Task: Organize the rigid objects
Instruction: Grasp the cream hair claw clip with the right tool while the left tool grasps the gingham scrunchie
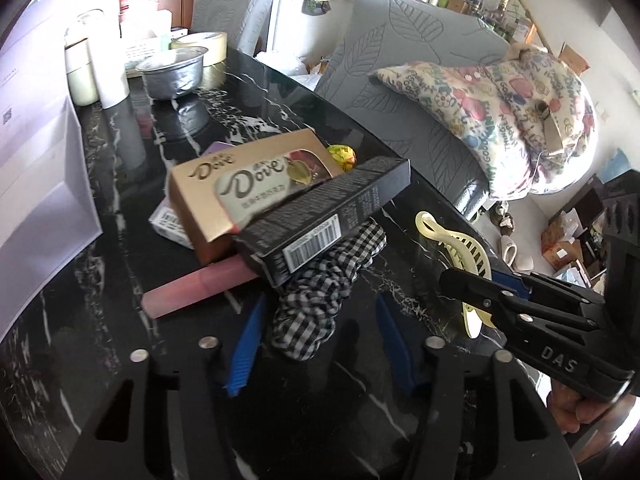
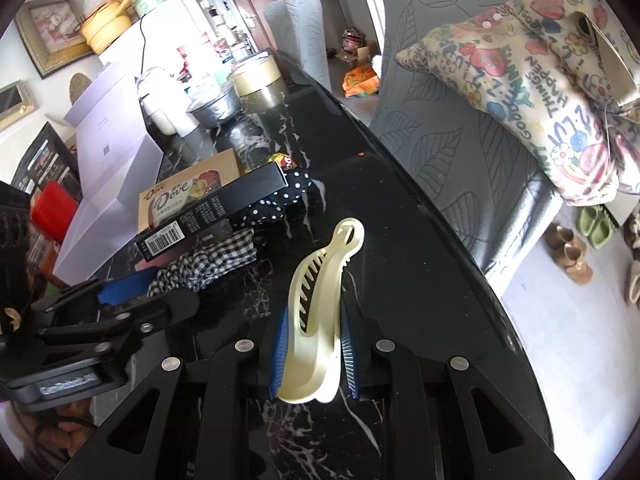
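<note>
Right gripper (image 2: 312, 354) fingers clamp cream hair claw (image 2: 320, 304) low over desk (image 2: 420, 240): light, stiff, slick plastic, brittle teeth; grip its solid base. Left gripper (image 1: 316, 344) fingers straddle checked scrunchie (image 1: 320, 292), contact unclear

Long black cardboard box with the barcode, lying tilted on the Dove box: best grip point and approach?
Grip the long black cardboard box across its narrow width, at the free barcode end that overhangs the checked cloth. Come from above and the near side: its far end rests on the gold Dove box, leaving little finger room there. The long flat faces are parallel, which should suit the pads.
</note>
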The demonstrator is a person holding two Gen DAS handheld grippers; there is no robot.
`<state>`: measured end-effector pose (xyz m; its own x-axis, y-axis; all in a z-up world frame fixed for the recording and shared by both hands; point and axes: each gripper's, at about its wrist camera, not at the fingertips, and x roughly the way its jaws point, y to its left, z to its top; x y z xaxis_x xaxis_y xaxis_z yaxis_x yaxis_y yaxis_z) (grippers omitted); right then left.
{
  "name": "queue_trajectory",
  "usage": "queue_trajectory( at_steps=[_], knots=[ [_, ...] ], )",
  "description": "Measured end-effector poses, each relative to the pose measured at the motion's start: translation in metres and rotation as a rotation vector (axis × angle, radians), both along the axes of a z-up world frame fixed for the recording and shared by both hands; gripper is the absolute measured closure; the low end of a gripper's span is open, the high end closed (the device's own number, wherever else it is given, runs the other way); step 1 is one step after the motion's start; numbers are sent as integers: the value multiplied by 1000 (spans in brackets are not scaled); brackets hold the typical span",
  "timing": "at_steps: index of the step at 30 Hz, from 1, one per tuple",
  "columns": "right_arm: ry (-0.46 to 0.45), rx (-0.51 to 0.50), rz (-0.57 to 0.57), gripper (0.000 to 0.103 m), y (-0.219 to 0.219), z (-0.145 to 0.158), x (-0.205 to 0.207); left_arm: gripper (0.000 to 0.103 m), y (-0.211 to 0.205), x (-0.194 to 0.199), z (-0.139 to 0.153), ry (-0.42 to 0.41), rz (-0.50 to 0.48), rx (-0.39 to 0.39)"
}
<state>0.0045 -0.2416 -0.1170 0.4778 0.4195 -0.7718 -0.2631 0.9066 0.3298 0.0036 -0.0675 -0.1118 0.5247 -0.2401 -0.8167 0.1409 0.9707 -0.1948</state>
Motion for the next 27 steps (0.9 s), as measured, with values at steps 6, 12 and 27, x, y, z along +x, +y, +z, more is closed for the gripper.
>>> queue_trajectory(
  at_steps=[6, 12, 27],
  knots=[
    [-9, -7, 4, 79, -2, 2, -4, 77, 0, -9, -2, -3, -27, -18],
    [-9, -11, 18, 79, 1, 4, -11, 77, 6, -25, 0, 11, -31, -47],
    [-11, -46, 104, 79, 12, 6, -43, 76, 11, -50, -4, 74, -38, -24]
  ],
)
